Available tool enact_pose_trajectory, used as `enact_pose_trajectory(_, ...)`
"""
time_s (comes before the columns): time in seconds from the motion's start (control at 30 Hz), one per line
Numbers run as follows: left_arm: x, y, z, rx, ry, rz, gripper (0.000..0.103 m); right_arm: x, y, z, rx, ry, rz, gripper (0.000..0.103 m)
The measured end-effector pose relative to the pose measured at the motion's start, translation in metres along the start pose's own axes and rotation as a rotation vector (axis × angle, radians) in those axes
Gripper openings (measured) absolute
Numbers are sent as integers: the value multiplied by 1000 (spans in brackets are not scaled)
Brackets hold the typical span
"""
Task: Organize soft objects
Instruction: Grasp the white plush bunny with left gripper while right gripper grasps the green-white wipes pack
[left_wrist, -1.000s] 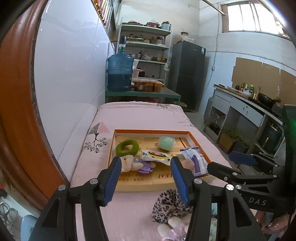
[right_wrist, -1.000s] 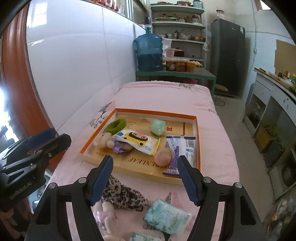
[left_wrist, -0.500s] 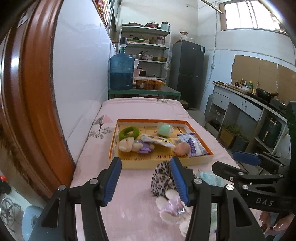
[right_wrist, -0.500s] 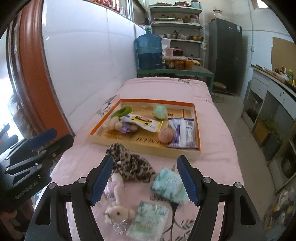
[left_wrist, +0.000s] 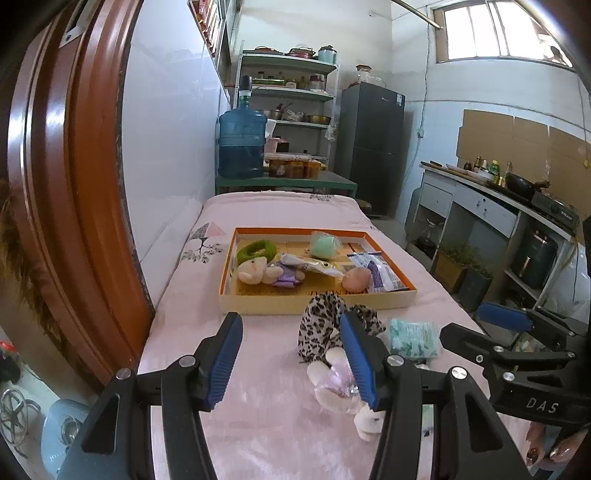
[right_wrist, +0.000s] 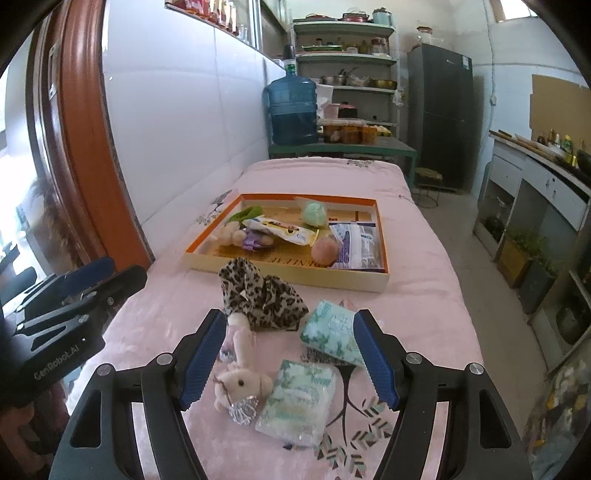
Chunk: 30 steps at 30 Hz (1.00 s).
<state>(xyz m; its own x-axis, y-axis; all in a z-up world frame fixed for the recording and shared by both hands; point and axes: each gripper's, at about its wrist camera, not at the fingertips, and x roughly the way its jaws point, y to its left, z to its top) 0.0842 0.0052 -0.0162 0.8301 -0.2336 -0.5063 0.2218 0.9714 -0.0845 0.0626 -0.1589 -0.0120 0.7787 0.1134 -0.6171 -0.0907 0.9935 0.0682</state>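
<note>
Your left claw (left_wrist: 291, 354) and right claw (right_wrist: 290, 356) both gape, holding nothing. Near the bed's (right_wrist: 413, 266) front edge lie one leopard-print plush (right_wrist: 258, 291), one pink bunny (right_wrist: 240, 384) and two mint tissue packs (right_wrist: 299, 400), before one orange-rimmed tray (right_wrist: 382, 275).

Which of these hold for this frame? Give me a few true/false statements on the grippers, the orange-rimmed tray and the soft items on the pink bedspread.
1. Both the left gripper and the right gripper are open and hold nothing. True.
2. The leopard-print fabric pouch lies inside the orange-rimmed cardboard tray. False: it lies on the pink bedspread, in front of the tray.
3. The green fuzzy ring is in the tray. True.
4. The pale pink plush rabbit is gripped by the right gripper. False: it lies free on the bedspread.
5. Two mint-patterned tissue packs lie outside the tray. True.
</note>
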Motion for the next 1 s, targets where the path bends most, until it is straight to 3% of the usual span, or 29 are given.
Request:
enact_pose_trajectory(0.63, 5, 6, -37, -41, 41, -31, 55, 6, -17, -54, 17, 71, 8, 73)
enact_pose_trajectory(1.0, 7, 5, -41, -46, 47, -43, 55, 45, -22, -63, 92, 173, -19, 73)
